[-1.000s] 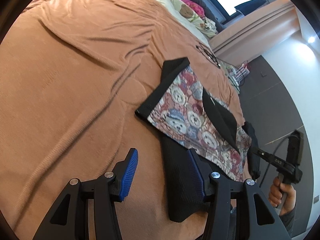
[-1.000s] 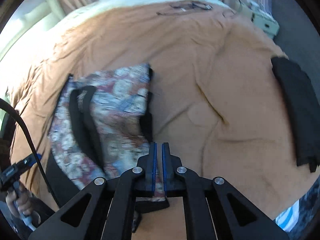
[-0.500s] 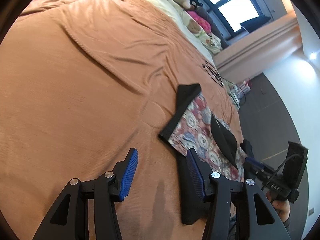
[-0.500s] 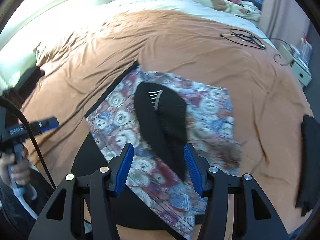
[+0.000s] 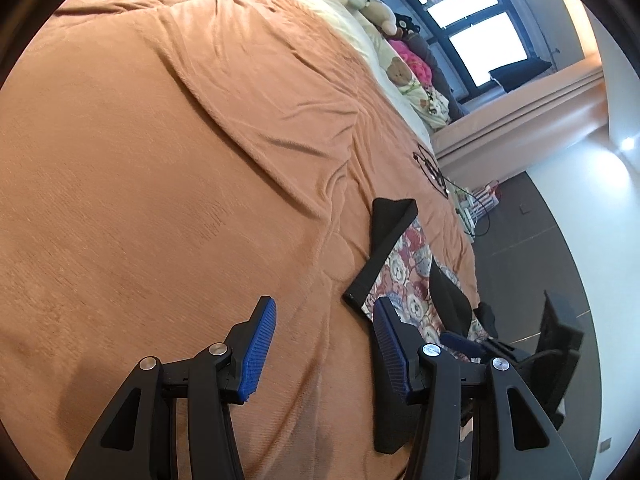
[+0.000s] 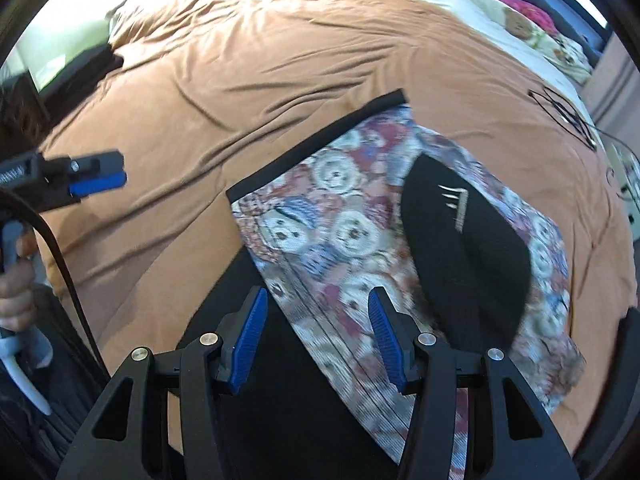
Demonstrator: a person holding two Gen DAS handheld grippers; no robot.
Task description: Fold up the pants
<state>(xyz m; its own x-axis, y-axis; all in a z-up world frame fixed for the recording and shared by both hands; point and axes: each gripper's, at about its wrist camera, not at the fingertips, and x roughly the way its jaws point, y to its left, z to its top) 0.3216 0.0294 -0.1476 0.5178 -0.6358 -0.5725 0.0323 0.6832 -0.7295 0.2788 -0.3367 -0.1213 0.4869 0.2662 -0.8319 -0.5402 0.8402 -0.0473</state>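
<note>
The pants [image 6: 340, 232] lie folded on the orange blanket [image 6: 280, 60], showing teddy-bear print with a black band along the top edge and a black flap [image 6: 460, 248] on top. My right gripper [image 6: 316, 336] hovers open over their near edge, nothing between its fingers. In the left wrist view the pants [image 5: 408, 276] sit right of my left gripper [image 5: 324, 344], which is open over bare blanket; its right finger overlaps their near corner in the picture. The left gripper [image 6: 96, 178] also shows at the left in the right wrist view, apart from the pants.
A thin black cable [image 6: 568, 116] lies on the blanket beyond the pants. Stuffed toys and pillows [image 5: 376, 8] line the far side of the bed. Another black garment [image 6: 628, 360] sits at the right edge. Dark floor [image 5: 540, 260] lies past the bed. A hand [image 6: 16, 292] holds the left gripper's handle.
My right gripper went from shut to open, rolled and swung over the pants. My left gripper slid left, away from the pants, over bare blanket.
</note>
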